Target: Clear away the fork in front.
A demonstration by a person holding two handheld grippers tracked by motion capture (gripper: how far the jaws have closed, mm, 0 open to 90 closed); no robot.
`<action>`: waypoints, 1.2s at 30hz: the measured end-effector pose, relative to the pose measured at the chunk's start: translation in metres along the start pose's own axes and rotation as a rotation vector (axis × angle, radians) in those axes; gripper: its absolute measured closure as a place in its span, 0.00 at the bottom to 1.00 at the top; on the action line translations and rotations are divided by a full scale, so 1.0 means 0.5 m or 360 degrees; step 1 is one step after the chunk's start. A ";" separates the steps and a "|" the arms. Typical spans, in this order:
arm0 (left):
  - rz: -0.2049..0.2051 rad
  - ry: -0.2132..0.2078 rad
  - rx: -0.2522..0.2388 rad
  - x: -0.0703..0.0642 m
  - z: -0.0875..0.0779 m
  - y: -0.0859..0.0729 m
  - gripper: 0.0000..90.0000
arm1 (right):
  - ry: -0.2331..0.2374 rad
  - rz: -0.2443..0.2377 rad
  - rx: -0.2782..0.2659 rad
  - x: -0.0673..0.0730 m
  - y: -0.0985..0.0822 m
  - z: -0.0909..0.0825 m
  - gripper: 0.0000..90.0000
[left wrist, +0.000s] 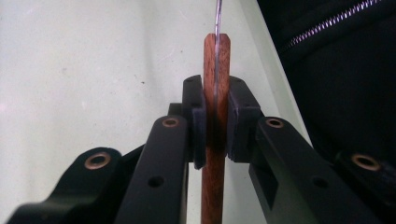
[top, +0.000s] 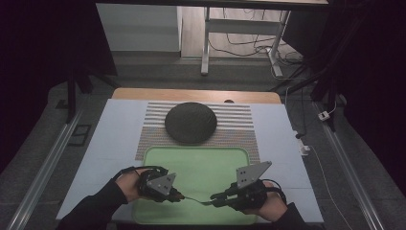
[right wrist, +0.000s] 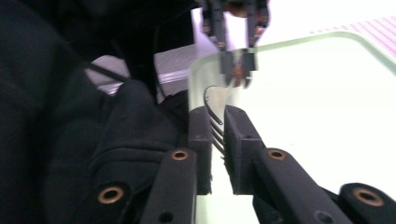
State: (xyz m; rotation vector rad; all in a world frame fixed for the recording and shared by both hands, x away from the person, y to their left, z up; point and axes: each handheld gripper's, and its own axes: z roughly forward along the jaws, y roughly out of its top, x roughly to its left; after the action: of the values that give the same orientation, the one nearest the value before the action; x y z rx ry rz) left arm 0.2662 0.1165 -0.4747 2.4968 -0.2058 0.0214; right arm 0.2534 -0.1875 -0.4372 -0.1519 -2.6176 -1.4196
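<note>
Two grippers meet low in the high view, over the near part of a pale green tray [top: 158, 158] that lies on a white table [top: 110, 139]. At the left of the frame the table runs bare out to its edge, with a metal rail [top: 43, 177] on the floor beyond. The left gripper [top: 178, 196] sits at lower left of centre, just inside the tray's left rim, held by a hand [top: 130, 184] in a dark sleeve.

Its jaws are closed on the wooden handle of a fork [top: 194, 200]; in the left gripper view the reddish-brown handle [left wrist: 215, 140] stands between the two black pads, touching both, with a thin metal strip let into its top edge and running on past the end of the wood. The tray's rim passes close on the right of that view.

Toward the centre of the high view, the tray's middle and far part lie open. Beyond it, a dark round dome-shaped object [top: 190, 122] rests on a striped mat [top: 239, 124] at upper centre.

At lower right of centre, the right gripper [top: 213, 199] points left. In the right gripper view its jaws stand narrowly apart with the fork's curved metal tines [right wrist: 215, 128] between them; whether the pads press the tines I cannot tell. The fork spans the short gap between the grippers, just above the tray's near rim. Bare table continues right.
</note>
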 end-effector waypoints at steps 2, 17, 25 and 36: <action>-0.0068 -0.0018 -0.0007 0.005 -0.003 -0.002 0.88 | -0.0066 0.0017 -0.0010 -0.003 -0.001 -0.003 0.83; -0.0621 0.0063 0.0075 0.011 -0.017 -0.018 0.88 | -0.0542 0.0127 0.0009 -0.005 -0.024 -0.028 0.46; -0.0841 0.0151 0.0102 0.004 -0.028 -0.032 0.88 | -0.0689 0.0236 -0.0011 0.001 -0.043 -0.053 0.30; -0.1196 0.0255 0.0088 -0.005 -0.043 -0.057 0.88 | -0.0828 0.0364 -0.0058 0.016 -0.068 -0.084 0.15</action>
State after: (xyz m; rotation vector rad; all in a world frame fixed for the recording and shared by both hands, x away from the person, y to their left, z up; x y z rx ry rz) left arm 0.2690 0.1524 -0.4745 2.4582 0.8049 -0.0838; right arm 0.2439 -0.2412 -0.4408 -0.9061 -2.8322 -1.5035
